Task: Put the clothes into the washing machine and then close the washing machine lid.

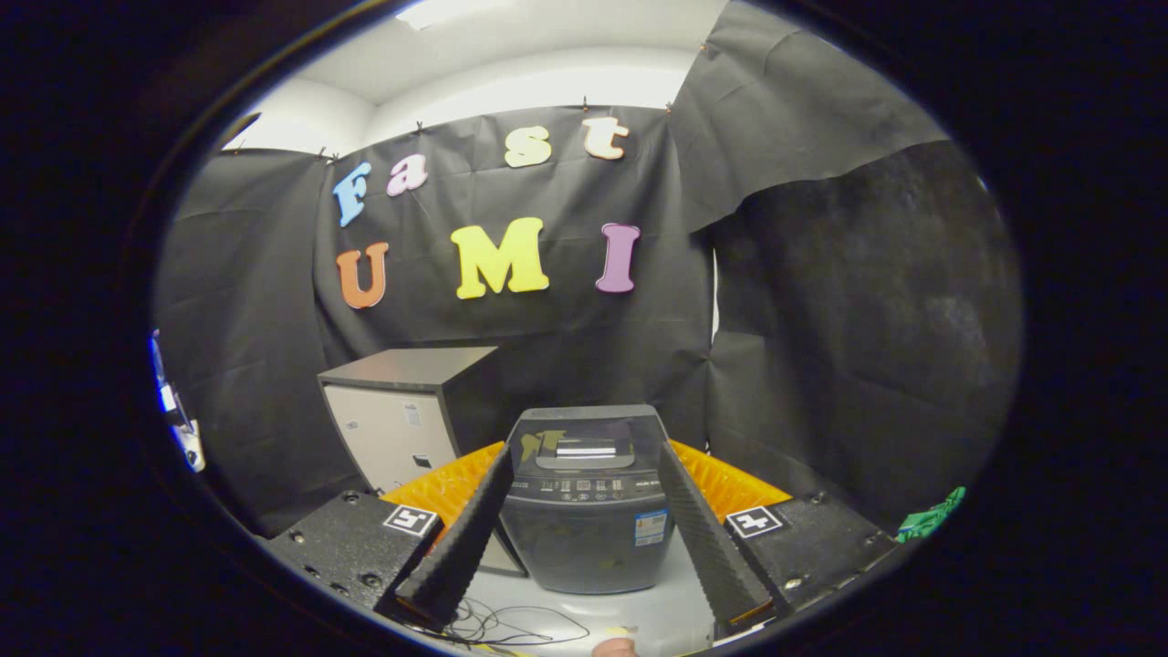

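Washing machine upright, lid down, panel facing spread-fingered gripper

I see the washing machine as smooth dark plastic with a glossy lid. The cabinet behind it looks matt, its front pale and smooth. My spread gripper fingers look ridged and matt.

Light source: bright ceiling panel, blown out at top.
Booth: dim; black cloth soaks up the light.
Glare: pale reflection on washing machine lid.
Distortion: strong fisheye bending toward edges.
Focus: centre sharp, rim soft.
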